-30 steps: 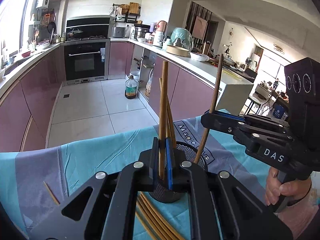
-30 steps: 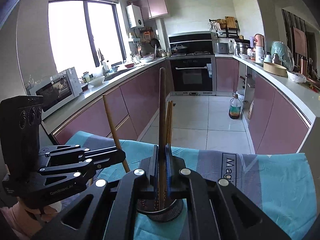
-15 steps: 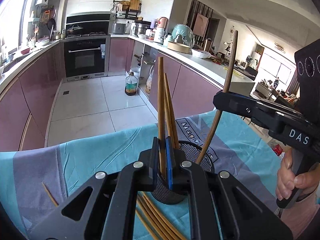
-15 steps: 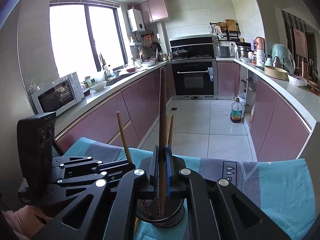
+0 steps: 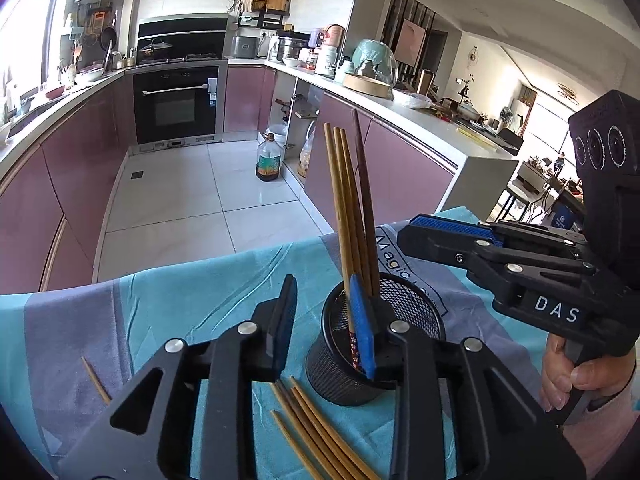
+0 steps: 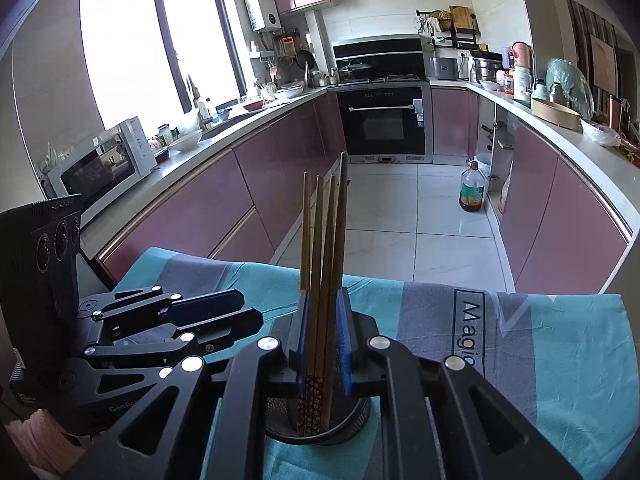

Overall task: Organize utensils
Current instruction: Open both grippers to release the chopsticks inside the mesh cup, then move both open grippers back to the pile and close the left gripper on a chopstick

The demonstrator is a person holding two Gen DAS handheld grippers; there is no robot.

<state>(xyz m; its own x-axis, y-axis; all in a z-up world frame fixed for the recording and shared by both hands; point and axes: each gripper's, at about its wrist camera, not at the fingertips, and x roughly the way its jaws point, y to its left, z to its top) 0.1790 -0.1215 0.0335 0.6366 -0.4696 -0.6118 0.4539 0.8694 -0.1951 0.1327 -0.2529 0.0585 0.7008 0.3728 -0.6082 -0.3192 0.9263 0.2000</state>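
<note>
A black mesh cup stands on the blue cloth, and several wooden chopsticks lean upright inside it. My left gripper sits just in front of the cup with its jaws opening. One stick shows in the gap beside the blue right pad, but it is not pinched. In the right wrist view the same chopsticks rise from the cup, seen through the narrow gap of my right gripper. Its jaws are opening too. From the left view the right gripper hangs beside the sticks, clear of them.
Several loose chopsticks lie on the cloth in front of the cup, and a single one lies far left. A hand holds the right gripper. The left gripper shows at left. Kitchen floor lies beyond the table edge.
Both grippers were shut on a chopstick each; now both pairs of jaws have parted and those sticks stand in the cup. The right gripper's stick has dropped down into the cup.
</note>
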